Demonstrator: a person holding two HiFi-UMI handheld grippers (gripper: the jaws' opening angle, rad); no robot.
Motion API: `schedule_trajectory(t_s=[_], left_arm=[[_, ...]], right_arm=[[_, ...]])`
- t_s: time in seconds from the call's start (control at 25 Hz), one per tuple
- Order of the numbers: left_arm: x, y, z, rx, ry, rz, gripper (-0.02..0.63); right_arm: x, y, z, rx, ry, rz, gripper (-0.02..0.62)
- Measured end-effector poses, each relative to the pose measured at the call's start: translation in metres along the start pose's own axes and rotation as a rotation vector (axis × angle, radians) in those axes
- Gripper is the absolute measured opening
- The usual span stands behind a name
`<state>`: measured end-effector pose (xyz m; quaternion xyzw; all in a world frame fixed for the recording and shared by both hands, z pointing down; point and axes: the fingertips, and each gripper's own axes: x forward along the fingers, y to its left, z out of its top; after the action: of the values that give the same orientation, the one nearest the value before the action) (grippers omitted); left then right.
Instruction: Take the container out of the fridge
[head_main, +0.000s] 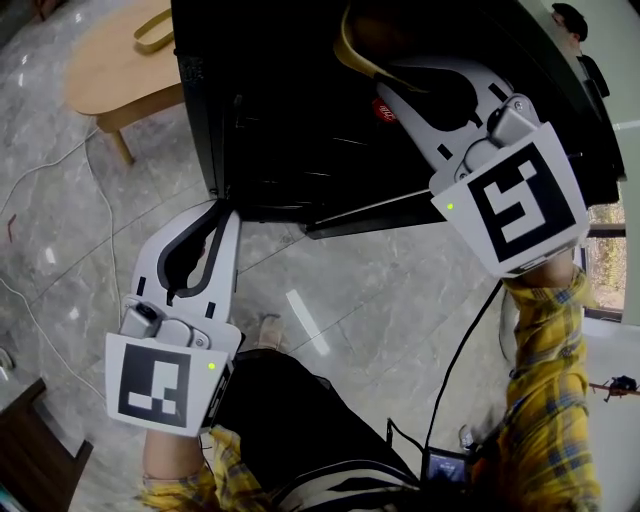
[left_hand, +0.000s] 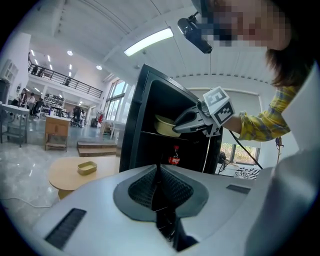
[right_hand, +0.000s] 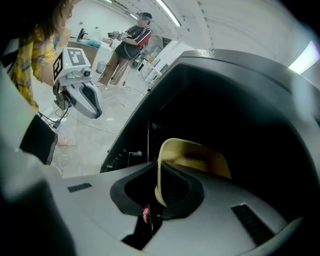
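Right hand-held gripper (right_hand: 159, 187): jaws pinched on the thin rim of a pale yellow, smooth-walled container (right_hand: 197, 156) at the upper shelf inside the black fridge (head_main: 270, 120); contents not visible. Left hand-held gripper (left_hand: 159, 186): jaws together, empty, outside the fridge. Red-labelled bottle (left_hand: 174, 156) on the level below. Second yellow container (left_hand: 87, 167) on a round wooden desk (left_hand: 65, 176)

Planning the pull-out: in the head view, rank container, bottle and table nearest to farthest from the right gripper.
1. Container, gripped by the right gripper, in the fridge.
2. Bottle, beside the jaws, in the fridge.
3. Table, far left, outside.
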<state>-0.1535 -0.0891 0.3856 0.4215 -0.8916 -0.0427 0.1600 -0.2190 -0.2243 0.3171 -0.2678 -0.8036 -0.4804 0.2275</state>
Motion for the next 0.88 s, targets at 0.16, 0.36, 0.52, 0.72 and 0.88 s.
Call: schedule_trajectory(t_s=[0.16,0.36,0.52,0.72,0.88], left_arm=[[-0.006,0.003,0.014,0.018,-0.034,0.011,0.035],[-0.015,0.010,0.026,0.032,-0.031,0.029,0.035],[-0.021,0.007,0.033,0.043,-0.038,0.032,0.035],[-0.038,0.003,0.037,0.051,-0.025,0.051,0.035],[-0.051,0.007,0.043,0.061,-0.018,0.071,0.035]], right_arm=[[-0.005,0.006,0.000,0.005,0.003,0.022,0.041],[-0.012,0.008,0.004,0.010,0.002,0.031,0.041],[-0.021,0.016,0.006,0.008,-0.002,0.050,0.041],[-0.036,0.030,0.011,0.032,-0.027,0.078,0.041],[-0.045,0.041,0.012,0.069,-0.045,0.082,0.041]])
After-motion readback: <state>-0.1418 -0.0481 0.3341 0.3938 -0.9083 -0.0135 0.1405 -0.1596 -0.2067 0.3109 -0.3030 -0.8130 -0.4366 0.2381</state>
